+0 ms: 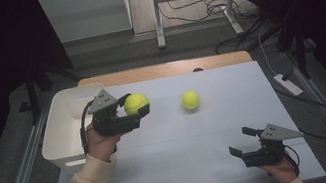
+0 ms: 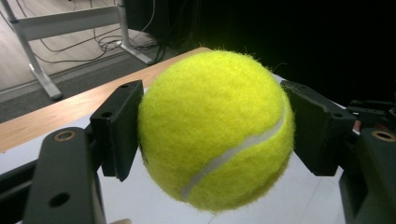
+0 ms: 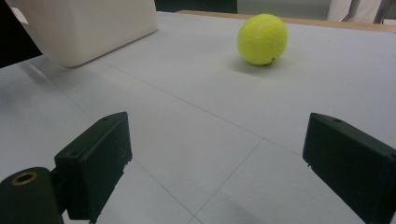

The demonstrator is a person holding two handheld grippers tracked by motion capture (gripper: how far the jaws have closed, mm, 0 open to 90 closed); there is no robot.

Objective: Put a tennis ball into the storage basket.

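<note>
The right tool (image 3: 217, 163) hovers low over the pale surface (image 3: 187, 121), its two black jaws spread wide with nothing between them. Ahead, a yellow tennis ball (image 3: 262, 39) rests near the surface's far wooden edge, well apart from a white bin (image 3: 88, 25).

No readable text, label, brand, number or sign is showing anywhere: not on either tennis ball, the white bin, the grippers, or the table surface.
</note>
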